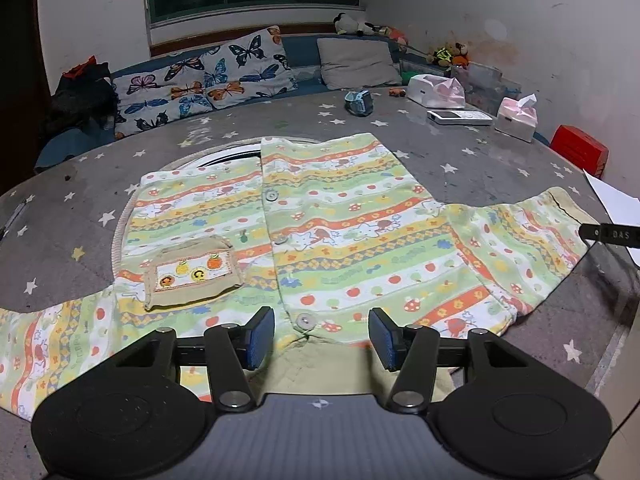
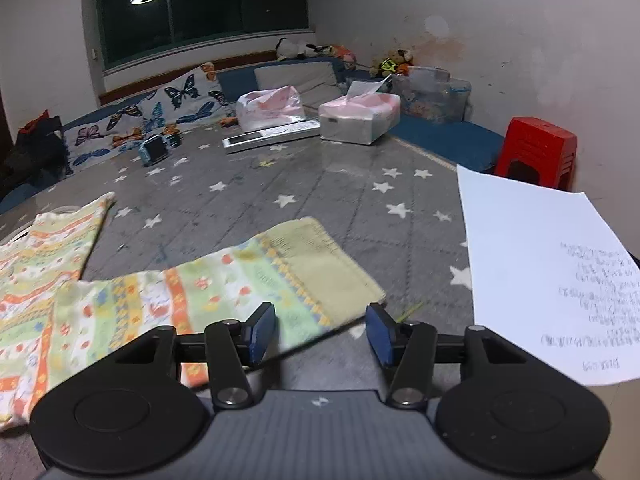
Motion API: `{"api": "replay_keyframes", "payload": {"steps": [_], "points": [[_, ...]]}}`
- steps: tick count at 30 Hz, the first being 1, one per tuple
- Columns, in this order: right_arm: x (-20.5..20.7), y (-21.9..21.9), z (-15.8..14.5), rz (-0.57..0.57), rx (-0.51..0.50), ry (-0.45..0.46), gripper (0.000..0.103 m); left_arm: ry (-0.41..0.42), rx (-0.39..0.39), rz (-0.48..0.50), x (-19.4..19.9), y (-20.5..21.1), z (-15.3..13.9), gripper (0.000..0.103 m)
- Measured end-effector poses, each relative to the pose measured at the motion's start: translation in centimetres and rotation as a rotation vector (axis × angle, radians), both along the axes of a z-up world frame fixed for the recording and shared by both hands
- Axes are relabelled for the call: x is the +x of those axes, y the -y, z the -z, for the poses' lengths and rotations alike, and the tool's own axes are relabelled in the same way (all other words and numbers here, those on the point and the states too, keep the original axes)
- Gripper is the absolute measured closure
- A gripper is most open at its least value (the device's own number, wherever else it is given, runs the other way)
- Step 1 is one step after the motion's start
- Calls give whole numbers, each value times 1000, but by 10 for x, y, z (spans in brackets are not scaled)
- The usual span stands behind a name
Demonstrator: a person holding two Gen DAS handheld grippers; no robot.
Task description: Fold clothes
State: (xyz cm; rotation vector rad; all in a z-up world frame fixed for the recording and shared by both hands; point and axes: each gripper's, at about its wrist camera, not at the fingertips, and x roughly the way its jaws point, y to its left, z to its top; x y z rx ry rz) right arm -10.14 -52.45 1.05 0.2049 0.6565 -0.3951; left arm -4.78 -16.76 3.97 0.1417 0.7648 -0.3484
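The left gripper (image 1: 322, 338) hangs over the collar end of a striped child's shirt (image 1: 340, 232), its 2 blue pads (image 1: 262, 336) apart with nothing pinched between them; a button (image 1: 306, 321) and the collar show in the gap. The right gripper (image 2: 321, 334) is likewise parted, its pads hovering over the lower edge of the shirt's sleeve cuff (image 2: 320, 264), gripping nothing. The shirt lies spread flat, front up, on a grey star-print table cover (image 1: 500, 160), both sleeves stretched out to the sides and a small beige pocket (image 1: 192, 276) on 1 chest panel. A sheet of paper with writing (image 2: 540, 272) lies just beside the cuff. Farther back on the cover sit 2 tissue packs (image 2: 360, 116), a white remote-like device (image 2: 272, 134) and a small blue toy (image 1: 359, 103). Butterfly cushions (image 1: 200, 80) and a red stool (image 2: 538, 148) stand beyond.
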Motion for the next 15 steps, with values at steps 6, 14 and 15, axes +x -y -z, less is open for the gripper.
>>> {"api": "replay_keyframes", "payload": {"steps": [6,14,15], "points": [[3,7,3,20,-10,0,51,-14,2,7,2,6,2,45],[5,2,3,-24,-35,-2,72,-27,6,-3,5,10,3,35],[5,2,3,-29,-31,1,82,-29,7,-3,5,11,4,35]]}}
